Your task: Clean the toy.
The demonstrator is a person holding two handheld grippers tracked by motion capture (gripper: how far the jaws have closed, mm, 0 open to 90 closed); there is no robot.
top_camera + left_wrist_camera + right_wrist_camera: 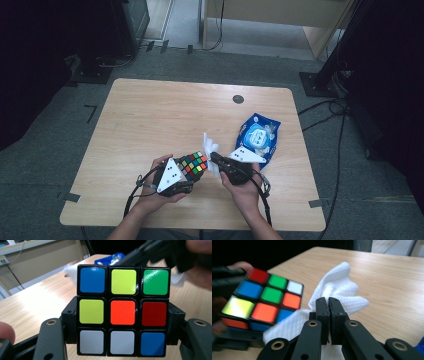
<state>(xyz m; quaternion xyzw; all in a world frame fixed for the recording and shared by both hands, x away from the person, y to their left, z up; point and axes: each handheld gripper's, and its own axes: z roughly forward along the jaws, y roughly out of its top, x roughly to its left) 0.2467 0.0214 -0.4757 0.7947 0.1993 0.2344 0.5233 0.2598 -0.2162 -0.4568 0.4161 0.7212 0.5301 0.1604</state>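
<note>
A scrambled colour cube (193, 165) is clamped between the jaws of my left gripper (187, 172), held just above the table near its front edge. In the left gripper view the cube (123, 312) faces me with the two jaws pressed on its sides. My right gripper (215, 161) is shut on a white textured wipe (210, 148), and in the right gripper view the wipe (337, 287) bunches up around the closed jaws beside the cube (264, 300). The wipe hangs right next to the cube's right side; whether it touches I cannot tell.
A blue wipe packet (258, 136) lies on the wooden table (150, 115) just right of my right hand. A small dark round grommet (238, 99) sits near the table's far edge. Cables trail from both grippers towards the front edge.
</note>
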